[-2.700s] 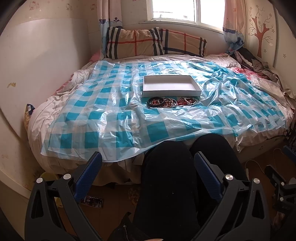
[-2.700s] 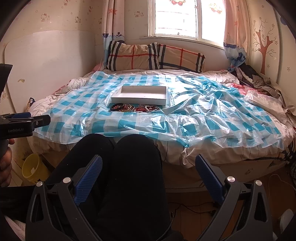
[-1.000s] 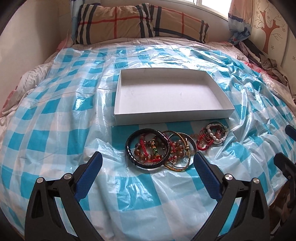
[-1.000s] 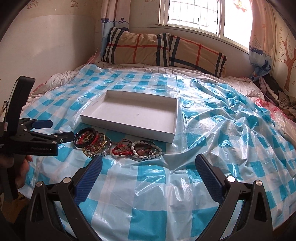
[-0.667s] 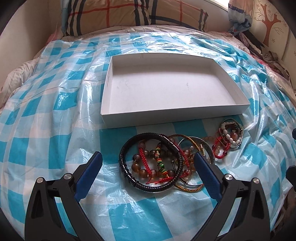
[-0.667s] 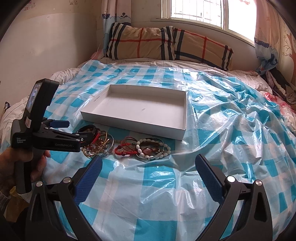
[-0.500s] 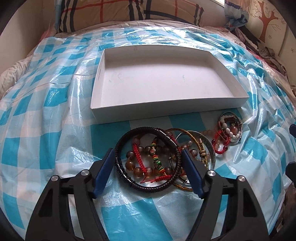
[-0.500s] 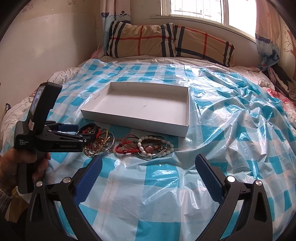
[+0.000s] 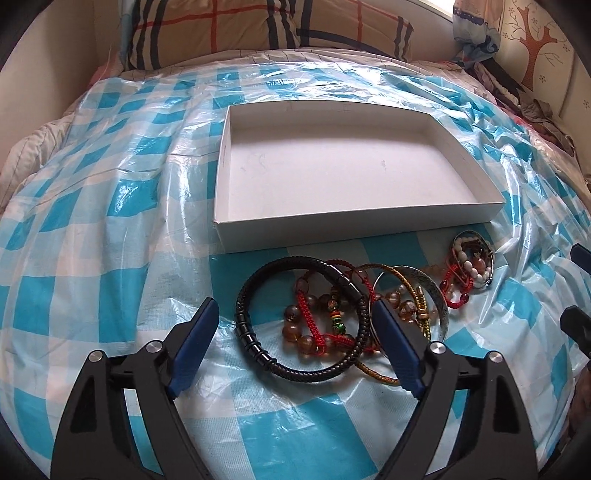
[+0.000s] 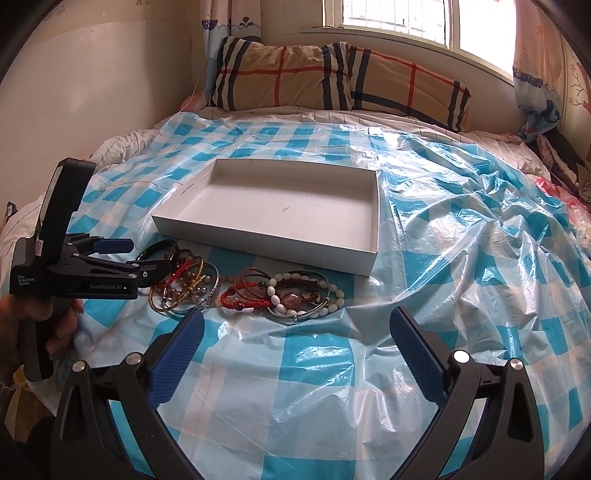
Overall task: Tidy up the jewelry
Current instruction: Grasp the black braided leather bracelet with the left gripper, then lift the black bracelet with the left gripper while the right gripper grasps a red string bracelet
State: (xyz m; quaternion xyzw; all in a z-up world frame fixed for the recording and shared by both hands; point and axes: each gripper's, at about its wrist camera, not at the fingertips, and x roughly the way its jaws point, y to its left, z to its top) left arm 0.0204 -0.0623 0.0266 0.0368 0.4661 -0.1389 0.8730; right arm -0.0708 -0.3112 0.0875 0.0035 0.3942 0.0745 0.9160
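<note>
A white shallow box (image 9: 343,173) lies empty on the blue-checked plastic sheet (image 9: 92,229); it also shows in the right wrist view (image 10: 273,210). In front of it lies a pile of bracelets: a black braided bracelet (image 9: 255,336), brown beads on red cord (image 9: 314,328), gold and silver bangles (image 9: 432,295), and a white-bead cluster (image 9: 472,266), also seen from the right (image 10: 295,291). My left gripper (image 9: 295,317) is open, its blue fingers straddling the black bracelet. In the right wrist view the left gripper (image 10: 147,258) sits low over that pile. My right gripper (image 10: 295,328) is open and empty, just short of the white-bead cluster.
Striped pillows (image 10: 332,77) lie at the head of the bed under a window (image 10: 406,18). A wall (image 10: 74,92) runs along the left side. Crumpled clothes (image 10: 565,158) lie at the far right. The plastic sheet is wrinkled on the right half.
Both grippers came from the bed's foot up to the jewelry. The left gripper narrowed its fingers and dropped around the black bracelet. The right gripper edged closer to the bead cluster.
</note>
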